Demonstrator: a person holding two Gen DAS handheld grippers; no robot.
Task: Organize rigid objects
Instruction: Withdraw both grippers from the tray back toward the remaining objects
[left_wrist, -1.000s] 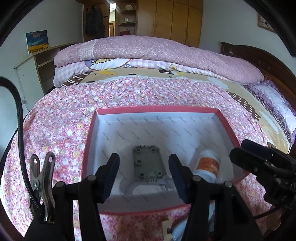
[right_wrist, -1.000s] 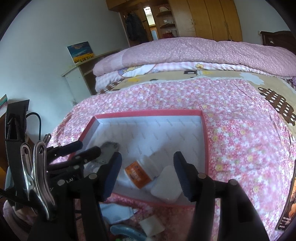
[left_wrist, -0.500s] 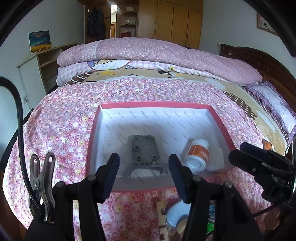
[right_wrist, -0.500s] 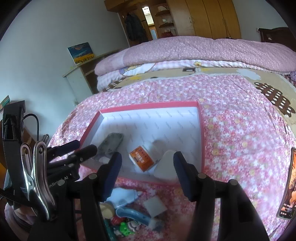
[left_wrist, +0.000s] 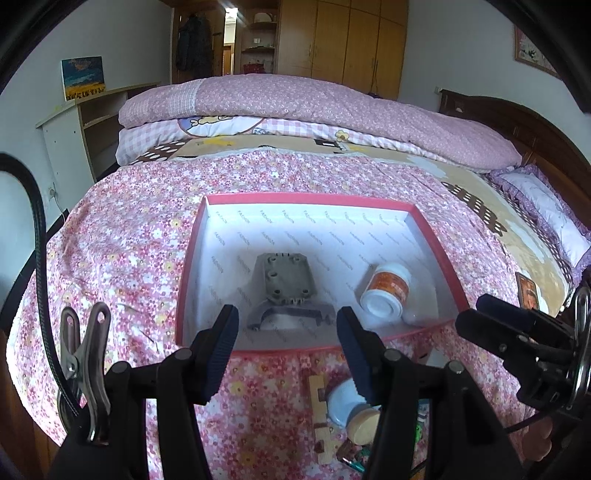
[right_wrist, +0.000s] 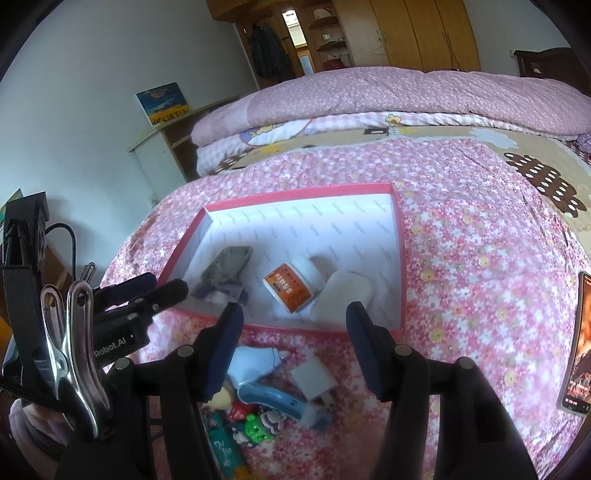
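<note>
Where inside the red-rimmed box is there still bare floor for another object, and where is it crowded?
The box floor is bare along the far wall and right side. The near half holds the grey metal bracket, orange-labelled bottle and white case. The bedspread before its near wall is cluttered with small items.

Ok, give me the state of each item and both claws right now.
Left claw: open, empty.
Right claw: open, empty.
Red box: lidless, on bed.
Orange-label bottle: capped, lying in box.
Grey metal bracket: flat in box.
White case: in box, beside bottle.
</note>
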